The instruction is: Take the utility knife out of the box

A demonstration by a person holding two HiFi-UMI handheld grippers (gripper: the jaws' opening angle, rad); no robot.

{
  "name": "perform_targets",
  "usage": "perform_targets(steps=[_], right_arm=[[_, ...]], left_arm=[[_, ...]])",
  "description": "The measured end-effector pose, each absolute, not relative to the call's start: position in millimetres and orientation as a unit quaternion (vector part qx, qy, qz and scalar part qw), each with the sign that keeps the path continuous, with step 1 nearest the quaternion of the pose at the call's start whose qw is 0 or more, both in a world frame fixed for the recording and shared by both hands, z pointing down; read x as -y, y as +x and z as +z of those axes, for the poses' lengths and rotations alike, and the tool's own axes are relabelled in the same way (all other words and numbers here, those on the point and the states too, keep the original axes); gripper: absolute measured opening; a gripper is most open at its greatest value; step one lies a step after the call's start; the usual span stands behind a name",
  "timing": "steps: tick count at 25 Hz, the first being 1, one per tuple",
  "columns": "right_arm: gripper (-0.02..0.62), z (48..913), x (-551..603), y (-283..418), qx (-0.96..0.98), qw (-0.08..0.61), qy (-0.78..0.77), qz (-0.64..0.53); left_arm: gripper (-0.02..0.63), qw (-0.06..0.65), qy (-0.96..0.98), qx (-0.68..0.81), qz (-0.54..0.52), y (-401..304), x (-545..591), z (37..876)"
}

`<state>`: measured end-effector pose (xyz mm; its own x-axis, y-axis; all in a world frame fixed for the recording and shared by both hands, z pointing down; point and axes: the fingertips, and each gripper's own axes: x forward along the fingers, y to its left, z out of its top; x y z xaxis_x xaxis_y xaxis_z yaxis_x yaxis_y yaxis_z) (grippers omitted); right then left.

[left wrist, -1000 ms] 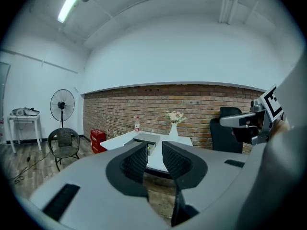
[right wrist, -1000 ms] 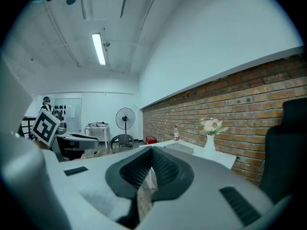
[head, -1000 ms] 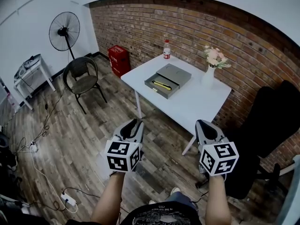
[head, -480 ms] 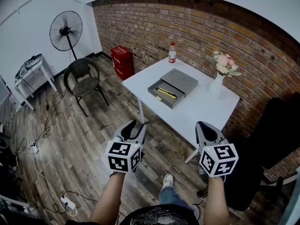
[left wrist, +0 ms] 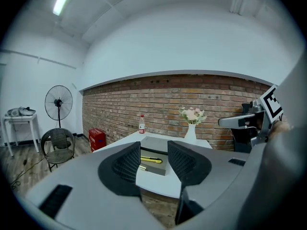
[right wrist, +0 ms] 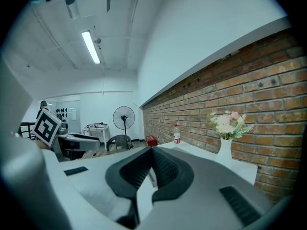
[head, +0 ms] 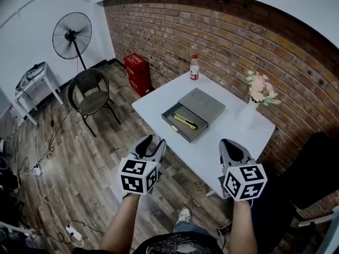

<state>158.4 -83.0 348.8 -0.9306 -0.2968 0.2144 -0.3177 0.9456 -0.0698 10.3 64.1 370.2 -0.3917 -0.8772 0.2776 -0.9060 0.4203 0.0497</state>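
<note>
Head view shows the left gripper [head: 151, 143] and the right gripper [head: 229, 144] held out side by side, well apart, each in one of the person's hands. The left one is over the wood floor [head: 79, 142], just short of the white table [head: 212, 142]. The right one shows in front of the table's near edge.

The grey box [head: 175, 128] sits about mid-table, and its open tray faces the person. The closed grey part adjoins it on the side toward the brick wall [head: 233, 41]. The yellow knife [head: 185, 121] lies flat inside the tray, along its length. Neither gripper touches box or knife; both are well away from them.

In the left gripper view the jaws stand wide apart, having just been opening, with nothing between the pads. The knife and the box front show far off through the gap.

In the right gripper view the jaws meet at the tips and grip nothing.

A bottle [head: 194, 67] with a red cap stands upright at the far table corner. A white vase [head: 248, 114] of flowers stands upright near the table's right edge, by the wall. Off to the left are a fan [head: 72, 36], a dark chair [head: 91, 91] and a red crate [head: 136, 73] against the wall
</note>
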Motion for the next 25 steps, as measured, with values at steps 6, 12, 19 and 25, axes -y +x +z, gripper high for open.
perform_targets(steps=[6, 12, 19, 25], right_arm=[[0.020, 344.5, 120.1, 126.8, 0.983, 0.101, 0.143, 0.051], [0.020, 343.4, 148.4, 110.2, 0.985, 0.096, 0.132, 0.057], [0.020, 348.6, 170.4, 104.5, 0.984, 0.093, 0.136, 0.066], [0.020, 349.6, 180.3, 101.4, 0.982, 0.095, 0.149, 0.064]], left_arm=[[0.190, 0.134, 0.529, 0.836, 0.060, -14.0, -28.4, 368.6], [0.201, 0.136, 0.523, 0.839, 0.066, -29.6, 2.4, 367.0], [0.199, 0.131, 0.528, 0.835, 0.083, -36.3, 30.6, 369.4], [0.199, 0.129, 0.544, 0.824, 0.086, -44.0, 51.6, 371.4]])
